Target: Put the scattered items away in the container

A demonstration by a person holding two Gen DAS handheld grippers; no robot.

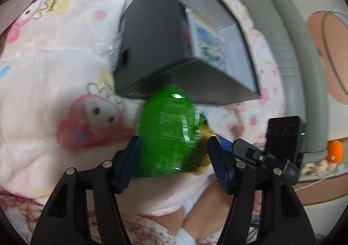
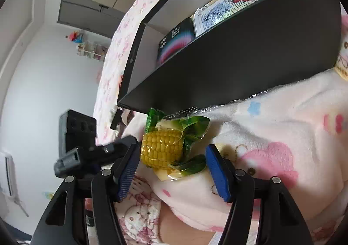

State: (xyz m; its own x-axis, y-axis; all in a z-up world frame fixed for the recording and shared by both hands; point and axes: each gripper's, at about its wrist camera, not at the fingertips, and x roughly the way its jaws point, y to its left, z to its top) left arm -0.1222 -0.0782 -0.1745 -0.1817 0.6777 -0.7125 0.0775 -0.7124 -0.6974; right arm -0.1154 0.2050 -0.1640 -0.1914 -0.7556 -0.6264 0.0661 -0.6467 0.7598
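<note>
Both hand-held grippers frame the same corn packet: the right hand-held gripper [image 2: 173, 165] stands wide open with the corn packet [image 2: 171, 147] lying between its pads, untouched, just ahead at centre frame; the left hand-held gripper [image 1: 174, 159] is likewise spread, the packet's green back [image 1: 169, 134] between its fingers, contact unclear through blur. The cob's long axis seems to run roughly across the right jaws. Beyond it, upper centre, the black box [image 2: 239, 53] rests on the pink blanket [image 2: 271, 125], its near wall close to the packet.
</note>
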